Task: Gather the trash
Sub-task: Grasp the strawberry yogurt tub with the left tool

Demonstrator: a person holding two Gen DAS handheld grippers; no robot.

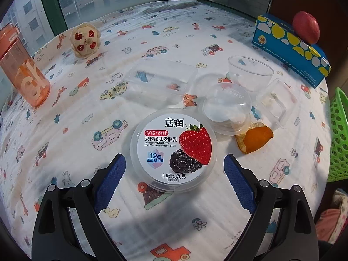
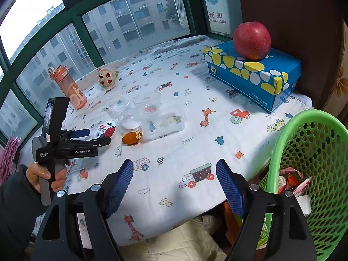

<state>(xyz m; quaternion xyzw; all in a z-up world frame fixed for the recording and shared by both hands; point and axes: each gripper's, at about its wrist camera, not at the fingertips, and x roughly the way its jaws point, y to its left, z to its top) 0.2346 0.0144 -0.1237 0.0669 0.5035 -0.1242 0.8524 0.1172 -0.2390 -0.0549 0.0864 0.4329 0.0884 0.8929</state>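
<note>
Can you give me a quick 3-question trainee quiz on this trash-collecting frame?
1. True or false: the left gripper is shut on the yogurt lid.
2. What sits on top of the blue tissue box? A) orange bottle B) red apple C) orange peel
3. Fill in: the green basket stands off the table's ____ edge, beside the right gripper.

Key
1. False. Its jaws are open, one on each side of the lid.
2. B, the red apple.
3. Right; wrappers already lie inside it.
</note>
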